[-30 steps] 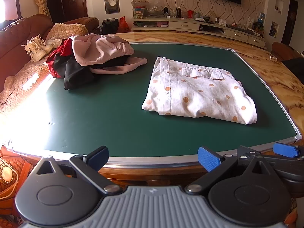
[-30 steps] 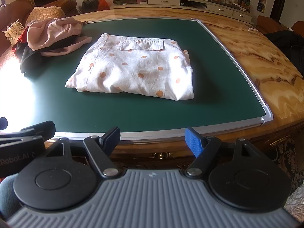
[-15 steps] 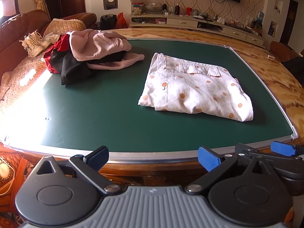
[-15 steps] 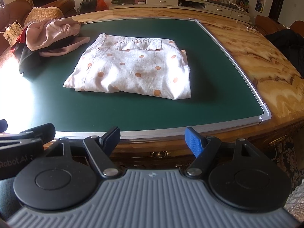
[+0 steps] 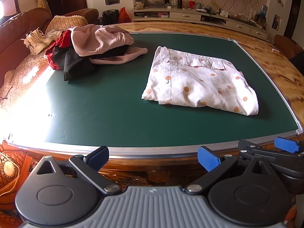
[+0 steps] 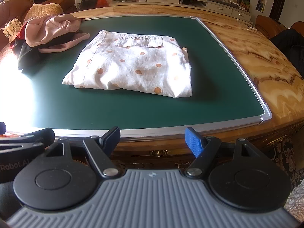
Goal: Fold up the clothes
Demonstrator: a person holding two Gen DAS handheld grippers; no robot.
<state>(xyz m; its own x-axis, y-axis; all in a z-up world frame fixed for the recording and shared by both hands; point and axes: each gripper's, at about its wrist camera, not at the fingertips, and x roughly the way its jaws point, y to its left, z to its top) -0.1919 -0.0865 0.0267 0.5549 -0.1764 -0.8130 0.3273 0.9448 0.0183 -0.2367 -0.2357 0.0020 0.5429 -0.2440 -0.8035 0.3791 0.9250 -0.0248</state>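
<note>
A white shirt with orange dots (image 5: 199, 81) (image 6: 133, 66) lies folded into a flat rectangle on the green mat (image 5: 106, 102) (image 6: 209, 79), pocket side up. A loose heap of pink, black and red clothes (image 5: 91, 47) (image 6: 47, 34) sits at the mat's far left. My left gripper (image 5: 153, 157) hangs open off the near edge of the table, nothing between its fingers. My right gripper (image 6: 153, 138) is open too, also short of the near edge and empty. The right gripper's blue pad (image 5: 286, 144) shows at the lower right of the left wrist view.
The mat has a silver frame (image 6: 266, 112) and lies on a marbled wooden table (image 6: 262, 60). A brown sofa with a pale shoe (image 5: 36, 41) stands to the left. A low cabinet (image 5: 209, 17) with bottles runs along the back wall. Sun glare washes out the mat's left side.
In both views the shirt and table sit slightly lower and nearer than a second ago, a small tilt of the cameras. Nothing on the table has moved and both grippers stay open.
</note>
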